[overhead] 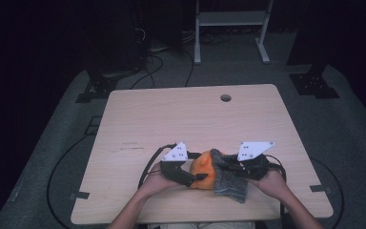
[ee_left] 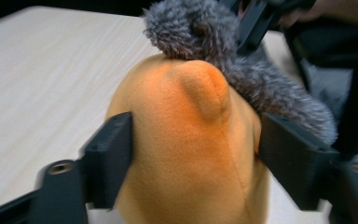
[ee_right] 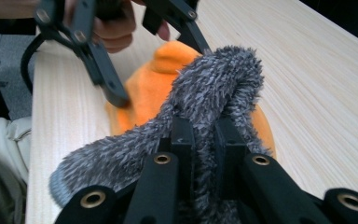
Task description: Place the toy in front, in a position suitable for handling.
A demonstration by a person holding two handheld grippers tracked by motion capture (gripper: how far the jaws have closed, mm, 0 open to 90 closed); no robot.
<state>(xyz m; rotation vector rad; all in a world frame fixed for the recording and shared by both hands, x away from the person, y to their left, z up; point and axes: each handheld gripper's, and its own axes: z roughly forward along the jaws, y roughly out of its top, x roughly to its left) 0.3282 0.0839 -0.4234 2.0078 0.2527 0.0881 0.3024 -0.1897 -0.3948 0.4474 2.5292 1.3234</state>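
Note:
An orange plush toy (overhead: 202, 172) lies near the table's front edge, with a grey fuzzy sock (overhead: 229, 185) draped over its right side. My left gripper (overhead: 200, 167) comes in from the left, and its jaws press into both flanks of the orange plush (ee_left: 191, 154), denting the fabric. From the right, my right gripper (overhead: 225, 165) is shut on a fold of the grey sock (ee_right: 214, 88), pinched tight between its jaws (ee_right: 205, 135). In the right gripper view the left gripper (ee_right: 163, 70) straddles the orange plush (ee_right: 144, 88). The sock's toe end hangs toward the person.
The light wooden table (overhead: 171, 119) has a round cable hole (overhead: 226, 98) near its far edge. A white metal rack (overhead: 231, 19) stands on the floor beyond, and cables (overhead: 147, 67) lie around it. The person's hands hold both grippers at the front edge.

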